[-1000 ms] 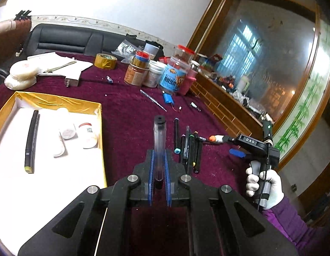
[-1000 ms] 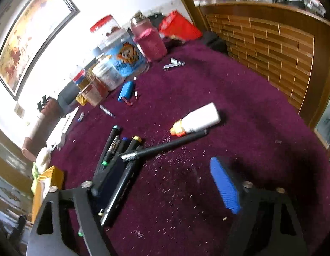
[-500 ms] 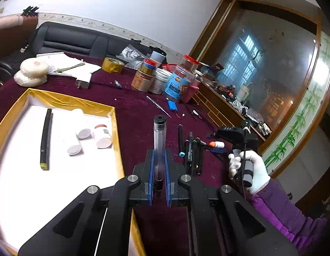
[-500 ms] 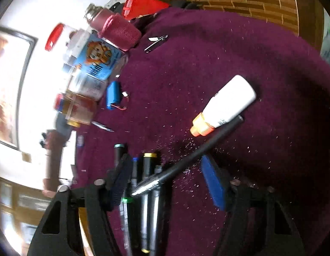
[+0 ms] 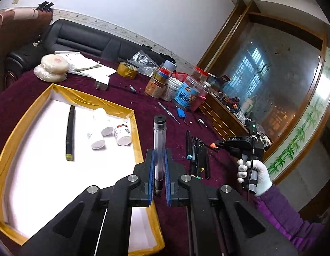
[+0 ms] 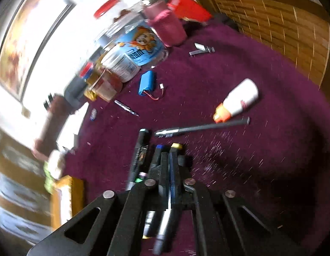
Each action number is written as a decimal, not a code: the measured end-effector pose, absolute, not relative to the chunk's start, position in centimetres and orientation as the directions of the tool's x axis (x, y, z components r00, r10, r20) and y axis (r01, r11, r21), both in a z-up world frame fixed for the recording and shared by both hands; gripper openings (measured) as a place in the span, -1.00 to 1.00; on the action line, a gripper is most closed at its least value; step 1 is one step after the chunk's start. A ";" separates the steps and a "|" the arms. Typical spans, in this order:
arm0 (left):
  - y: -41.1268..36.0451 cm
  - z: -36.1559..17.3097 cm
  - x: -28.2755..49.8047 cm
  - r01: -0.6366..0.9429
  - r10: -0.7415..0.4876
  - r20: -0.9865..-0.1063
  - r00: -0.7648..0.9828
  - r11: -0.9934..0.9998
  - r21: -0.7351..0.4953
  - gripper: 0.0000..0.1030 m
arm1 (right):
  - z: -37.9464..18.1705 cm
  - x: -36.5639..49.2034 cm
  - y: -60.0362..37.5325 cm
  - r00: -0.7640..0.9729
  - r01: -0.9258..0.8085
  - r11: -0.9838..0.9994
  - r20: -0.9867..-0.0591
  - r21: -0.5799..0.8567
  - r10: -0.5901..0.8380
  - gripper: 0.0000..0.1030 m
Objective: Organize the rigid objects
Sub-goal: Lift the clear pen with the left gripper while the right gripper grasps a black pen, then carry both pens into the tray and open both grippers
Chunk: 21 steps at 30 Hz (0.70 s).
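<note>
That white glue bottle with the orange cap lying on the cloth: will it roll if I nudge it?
Probably. The glue bottle lies on its side and looks round, so a sideways push would likely roll it. Its tapered orange cap may make it curve. The purple cloth looks napped and should slow it.

1. The tray (image 5: 135, 128) sits at the table's (image 5: 143, 104) left side, holding a marker (image 5: 70, 136) and three small bottles (image 5: 109, 131).
2. Right of the tray lies a row of markers (image 5: 197, 155).
3. Jars (image 5: 171, 85) cluster toward the table's far edge, behind the markers.
4. A glue bottle (image 6: 239, 100) lies right of the markers.
</note>
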<state>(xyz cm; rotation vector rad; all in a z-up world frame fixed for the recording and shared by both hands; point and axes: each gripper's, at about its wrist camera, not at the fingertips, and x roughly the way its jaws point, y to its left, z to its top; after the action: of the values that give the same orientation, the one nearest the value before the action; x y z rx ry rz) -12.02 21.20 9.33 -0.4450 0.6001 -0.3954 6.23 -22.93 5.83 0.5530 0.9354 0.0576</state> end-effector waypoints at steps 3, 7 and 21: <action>21.6 9.5 -12.5 0.217 -0.465 -0.449 0.763 0.838 -0.500 -0.88 | 5.9 8.1 -22.0 0.560 0.100 0.938 -0.798 0.331 0.222 -0.24; 21.9 10.1 -13.1 0.200 -0.440 -0.455 0.774 0.852 -0.484 -0.88 | 5.3 10.2 -20.7 0.541 -0.025 0.991 -0.832 0.129 0.122 -0.19; 23.4 11.0 -13.1 0.119 -0.362 -0.491 0.792 0.881 -0.458 -0.88 | 4.0 11.2 -20.4 0.509 -0.136 0.986 -0.846 0.100 0.156 -0.86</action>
<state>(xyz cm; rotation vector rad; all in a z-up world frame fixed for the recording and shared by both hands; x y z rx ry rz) -13.06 23.37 11.05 -0.4239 0.6049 -0.2674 11.20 -20.43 3.98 0.0217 1.0217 0.1759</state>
